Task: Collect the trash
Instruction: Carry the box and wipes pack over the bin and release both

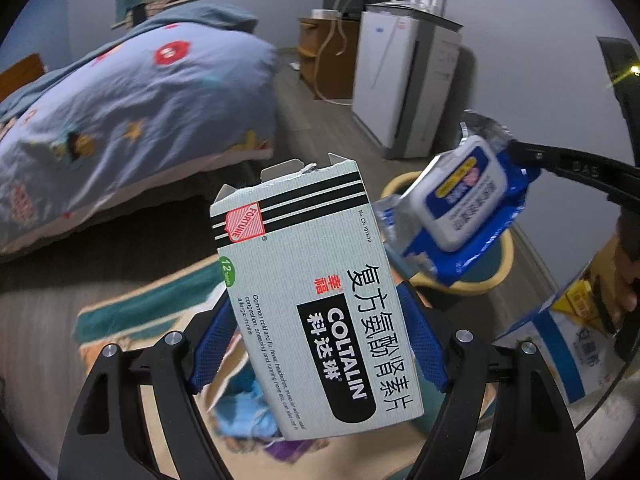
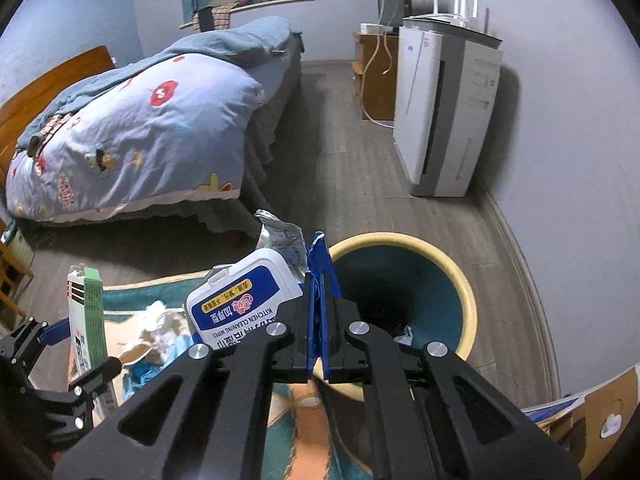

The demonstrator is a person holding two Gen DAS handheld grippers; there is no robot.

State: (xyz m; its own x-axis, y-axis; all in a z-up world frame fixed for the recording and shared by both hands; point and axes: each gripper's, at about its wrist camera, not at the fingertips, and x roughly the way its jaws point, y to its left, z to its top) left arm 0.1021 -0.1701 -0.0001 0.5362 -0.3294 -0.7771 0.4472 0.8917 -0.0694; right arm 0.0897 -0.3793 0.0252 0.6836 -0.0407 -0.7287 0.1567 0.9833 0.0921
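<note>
Two items lifted, none binned: left gripper (image 1: 320,344) clamped on box (image 1: 312,300), right gripper (image 2: 320,312) pinching wipes pack (image 2: 244,304). Bin (image 2: 460,280) near; tissues (image 2: 160,328) left on rug.

a pale green medicine box (image 1: 316,300) with a torn-open top stands tilted in the air. a blue wipes pack (image 2: 244,300) with a white lid hangs just beside the yellow-rimmed trash bin (image 2: 404,292). crumpled tissues (image 2: 158,326) lie on the rug.
</note>
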